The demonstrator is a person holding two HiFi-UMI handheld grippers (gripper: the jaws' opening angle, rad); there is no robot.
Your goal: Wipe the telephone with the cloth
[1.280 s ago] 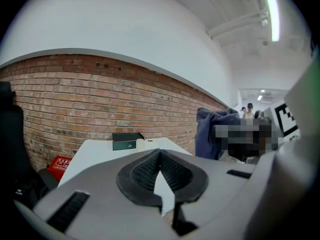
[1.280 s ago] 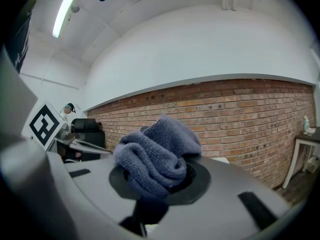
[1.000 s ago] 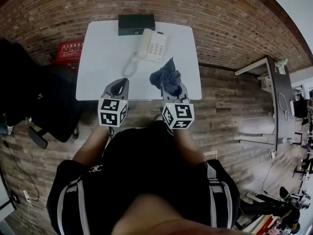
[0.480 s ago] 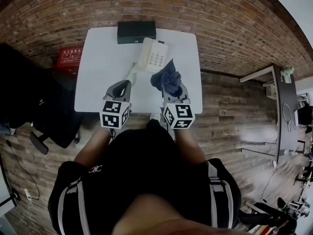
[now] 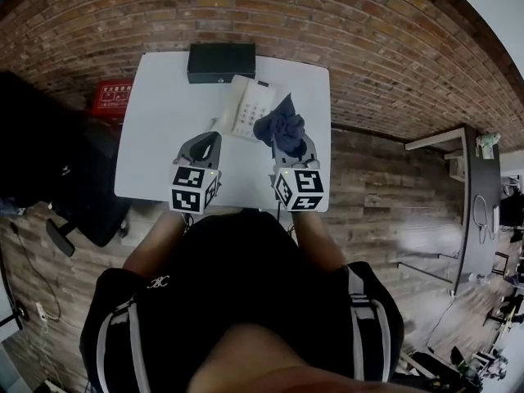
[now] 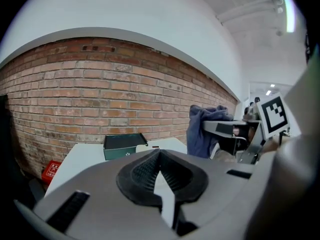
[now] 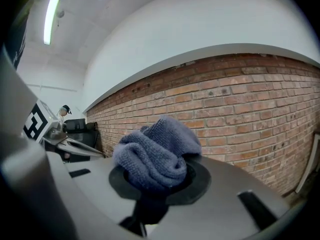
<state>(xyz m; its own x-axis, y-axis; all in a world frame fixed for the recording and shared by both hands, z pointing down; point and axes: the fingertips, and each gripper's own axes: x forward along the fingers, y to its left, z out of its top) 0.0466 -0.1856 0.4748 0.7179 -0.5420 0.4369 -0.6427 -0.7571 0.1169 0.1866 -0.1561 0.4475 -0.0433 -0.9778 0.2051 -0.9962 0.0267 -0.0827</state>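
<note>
White desk (image 5: 155, 129) by brick wall (image 6: 75, 94): telephone (image 5: 252, 105) toward rear, black box (image 5: 221, 61) behind. Right tool (image 5: 287, 141) clenched on blue cloth (image 5: 280, 128), now drawn up just beside telephone, wiping likely next; left tool (image 5: 204, 142) closed, empty

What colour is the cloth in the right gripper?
The cloth is dark blue-grey; clearest in the right gripper view.
</note>
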